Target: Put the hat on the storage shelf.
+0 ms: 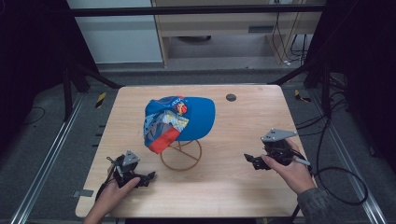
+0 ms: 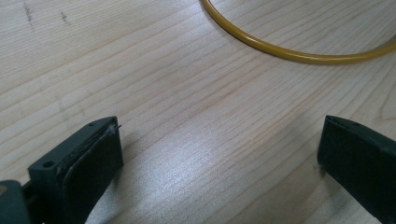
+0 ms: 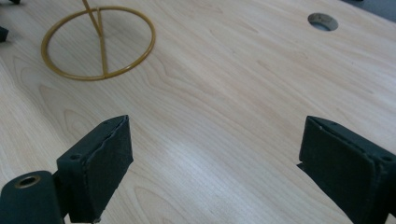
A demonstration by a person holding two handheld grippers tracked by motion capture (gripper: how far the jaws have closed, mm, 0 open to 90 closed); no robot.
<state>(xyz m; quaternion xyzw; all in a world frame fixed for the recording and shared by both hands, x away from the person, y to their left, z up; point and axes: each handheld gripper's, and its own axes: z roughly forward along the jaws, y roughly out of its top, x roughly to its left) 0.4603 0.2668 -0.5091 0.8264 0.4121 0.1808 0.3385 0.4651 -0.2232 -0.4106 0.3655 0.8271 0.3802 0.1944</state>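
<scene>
On the pale wooden tabletop (image 1: 243, 140) the blue cap (image 1: 180, 122) sits on its wire stand (image 1: 181, 155), seemingly placed, both tools, left (image 1: 150, 176) and right (image 1: 246, 157), wide and empty nearby.

We hold two black grippers, the left gripper (image 1: 148, 178) and right gripper (image 1: 248, 158), each topped by a grey three-cornered plate; a grey sleeve (image 1: 318, 205) sits behind the right one.
</scene>
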